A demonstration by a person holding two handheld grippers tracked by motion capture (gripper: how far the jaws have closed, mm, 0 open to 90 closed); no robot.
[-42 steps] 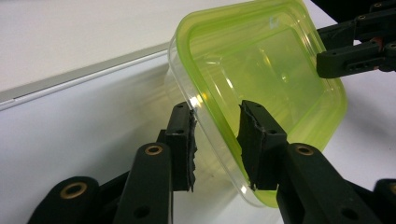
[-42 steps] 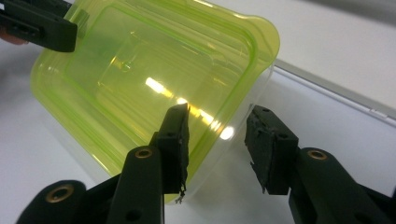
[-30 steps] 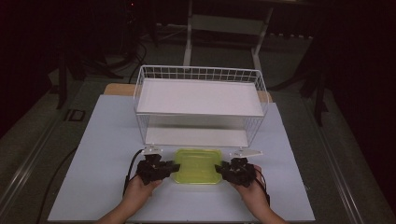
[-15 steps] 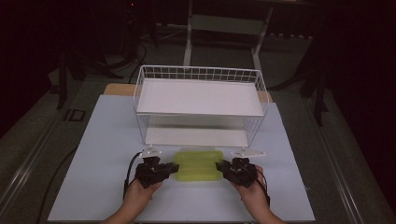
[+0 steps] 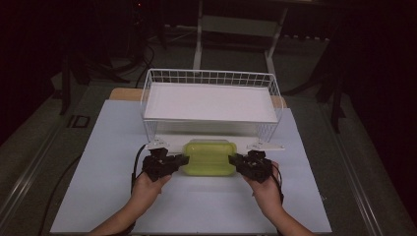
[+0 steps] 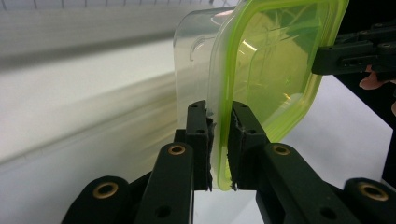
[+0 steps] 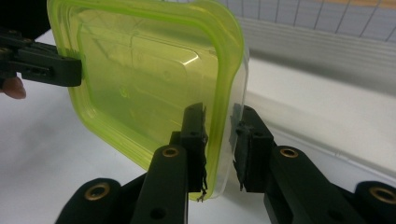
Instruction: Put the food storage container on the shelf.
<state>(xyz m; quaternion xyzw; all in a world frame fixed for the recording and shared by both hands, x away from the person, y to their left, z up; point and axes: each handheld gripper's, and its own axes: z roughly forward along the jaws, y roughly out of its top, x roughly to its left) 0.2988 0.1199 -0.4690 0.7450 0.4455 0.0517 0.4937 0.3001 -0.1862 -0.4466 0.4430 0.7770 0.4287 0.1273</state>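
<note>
Centre-bottom of high view: green-lidded container (image 5: 209, 157) on table (image 5: 98, 196), before wire rack (image 5: 209, 101), between left gripper (image 5: 178, 161) and right gripper (image 5: 235, 161). Left gripper view: jaws clamp its rim, lower centre. Right gripper view: jaws pinch opposite rim, lower centre.

Black jaws, brass-ringed holes, seemingly bare forearms.

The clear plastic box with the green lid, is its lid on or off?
On. The clear plastic box with the green lid has its lid seated flush over the rim, and both grippers clamp that edge.
</note>
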